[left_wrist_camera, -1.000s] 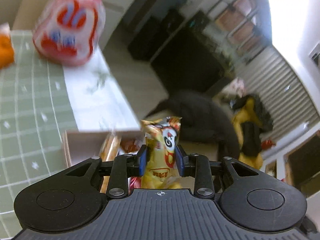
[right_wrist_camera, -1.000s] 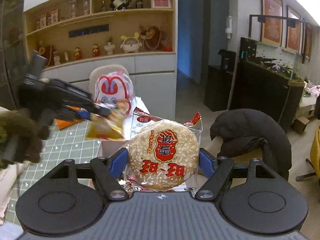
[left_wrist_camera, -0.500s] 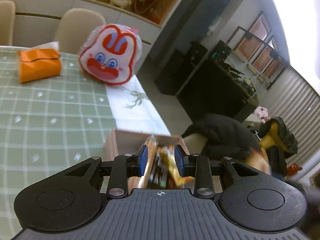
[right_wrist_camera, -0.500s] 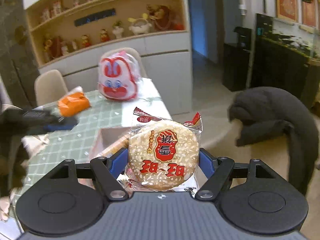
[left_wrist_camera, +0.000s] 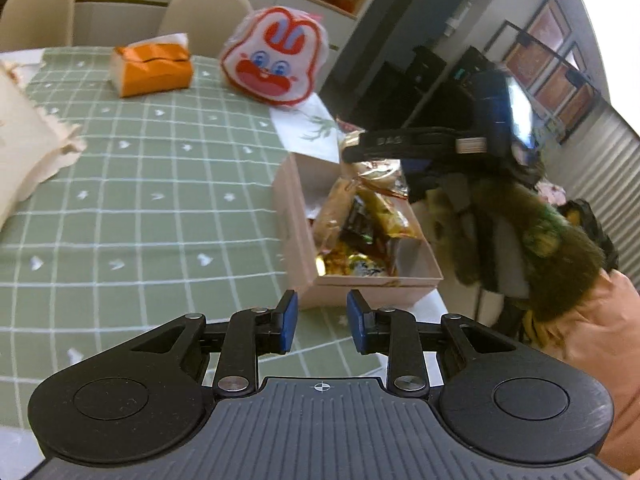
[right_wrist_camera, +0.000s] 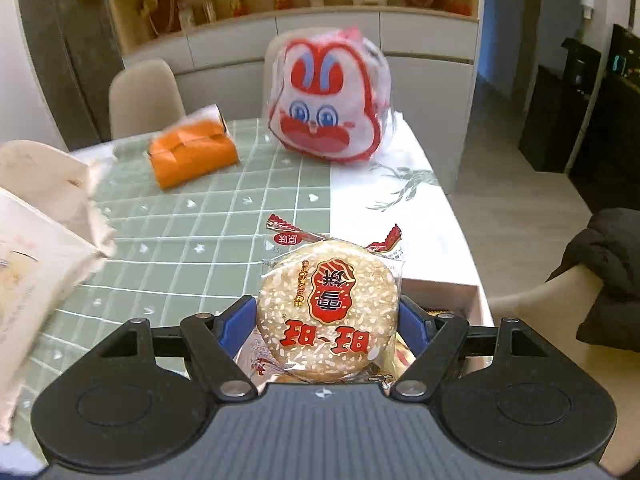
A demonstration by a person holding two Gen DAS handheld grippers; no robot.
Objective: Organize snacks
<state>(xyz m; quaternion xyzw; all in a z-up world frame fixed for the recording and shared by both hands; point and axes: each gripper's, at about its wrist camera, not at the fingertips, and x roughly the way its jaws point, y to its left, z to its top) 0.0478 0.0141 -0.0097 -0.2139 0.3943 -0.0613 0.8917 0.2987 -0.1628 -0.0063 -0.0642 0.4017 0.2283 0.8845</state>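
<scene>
The right gripper (right_wrist_camera: 327, 320) is clamped on a round rice cracker (right_wrist_camera: 328, 316) in a clear wrapper, one pad on each side edge. It hangs above the far end of the pink box (left_wrist_camera: 304, 240), which sits at the table (left_wrist_camera: 160, 200) edge and already holds a heap of snacks (left_wrist_camera: 360, 232). The left gripper (left_wrist_camera: 322, 322) is empty, its jaws closing on nothing, at the box's 6 o'clock.

The step in hand looks like dropping the cracker in. It would go best lowered over the open patch at the box's 12 o'clock end, released low and flat so it does not slide off the heap.

The cracker stands on edge facing the camera; being a disc it has no long axis, and its wrapper's crimped seam points to 12 o'clock.
</scene>
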